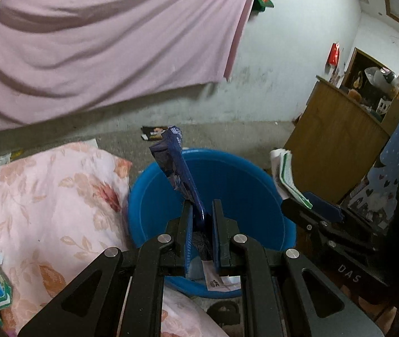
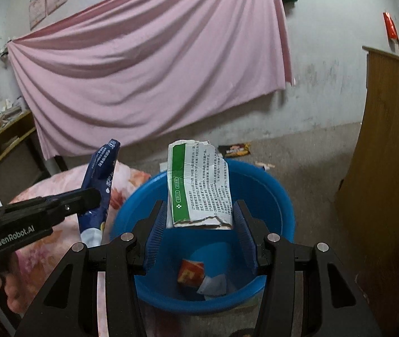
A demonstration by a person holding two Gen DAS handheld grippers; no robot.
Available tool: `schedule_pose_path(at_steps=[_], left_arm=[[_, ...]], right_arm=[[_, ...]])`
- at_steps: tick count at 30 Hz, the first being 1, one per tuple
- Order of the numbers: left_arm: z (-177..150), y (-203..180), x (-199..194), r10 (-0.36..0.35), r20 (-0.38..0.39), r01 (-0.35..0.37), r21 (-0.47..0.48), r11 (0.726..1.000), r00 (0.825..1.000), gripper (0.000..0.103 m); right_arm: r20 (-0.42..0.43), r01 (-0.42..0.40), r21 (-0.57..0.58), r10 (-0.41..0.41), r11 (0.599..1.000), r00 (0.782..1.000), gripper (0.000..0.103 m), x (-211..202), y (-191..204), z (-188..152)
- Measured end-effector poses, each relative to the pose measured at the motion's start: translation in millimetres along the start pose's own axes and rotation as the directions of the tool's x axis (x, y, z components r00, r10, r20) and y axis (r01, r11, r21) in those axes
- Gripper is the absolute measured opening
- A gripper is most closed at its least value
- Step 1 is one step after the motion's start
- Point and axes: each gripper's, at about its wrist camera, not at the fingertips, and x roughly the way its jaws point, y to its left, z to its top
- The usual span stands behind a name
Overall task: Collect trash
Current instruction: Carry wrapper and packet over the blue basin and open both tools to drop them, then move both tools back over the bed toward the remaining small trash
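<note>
A round blue plastic basin (image 2: 269, 196) stands on the grey concrete floor (image 2: 306, 151), just beside a pink floral quilt (image 1: 45, 191). In its bottom lie a small red and orange carton (image 2: 190, 271) and a pale crumpled scrap of paper (image 2: 213, 285).

The left hand-held gripper (image 1: 202, 210) is clamped on a crinkled dark blue plastic wrapper (image 1: 177, 163), which rises tilted over the basin. The right hand-held gripper (image 2: 198, 210) has its jaws partly apart; a torn white cardboard piece with a green stripe and printed text (image 2: 199, 185) stands between them above the basin, and I cannot tell whether the pads press on it.

A pink cloth (image 2: 148, 67) hangs on the whitish wall. A brown wooden cabinet (image 1: 337, 140) stands to the right. A dark snack wrapper (image 2: 234, 150) lies on the floor beyond the basin.
</note>
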Motion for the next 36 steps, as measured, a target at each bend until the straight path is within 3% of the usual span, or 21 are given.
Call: schedule_pose_path(at_steps=[10, 12, 22, 28, 34, 36], left_arm=[[-6.9, 15.9, 13.4, -0.003, -0.085, 0.0, -0.032, 0.999, 0.996, 0.013], [-8.8, 15.9, 15.7, -0.002, -0.092, -0.001, -0.033, 0.999, 0.996, 0.025], [-10.5, 23.7, 14.0, 0.017, -0.08, -0.022, -0.056, 0.998, 0.997, 0.029], [-10.8, 29.4, -3.8, 0.043, -0.032, -0.046, -0.082, 0.996, 0.999, 0.037], [-7.7, 36.7, -29.7, 0.082, 0.023, -0.079, -0.116, 0.99, 0.996, 0.058], [-6.3, 39.9, -41.4, 0.103, 0.049, -0.096, -0.126, 0.987, 0.993, 0.07]], right_arm=[[-0.068, -0.005, 0.026, 0.006, 1.0, 0.998, 0.047, 17.4, -4.1, -5.9], [-0.07, -0.003, 0.028, 0.005, 1.0, 0.998, 0.047, 18.7, -5.3, -5.7], [-0.053, 0.036, 0.02, -0.034, 0.999, 0.998, 0.048, 16.6, -8.7, -4.6], [-0.028, 0.051, 0.002, -0.051, 0.999, 0.998, 0.051, 9.6, -5.9, 1.4], [0.001, 0.048, -0.008, -0.048, 0.999, 0.999, 0.057, -1.4, 2.4, 8.6], [0.015, 0.042, -0.013, -0.042, 0.999, 0.999, 0.063, -6.2, 6.4, 12.5]])
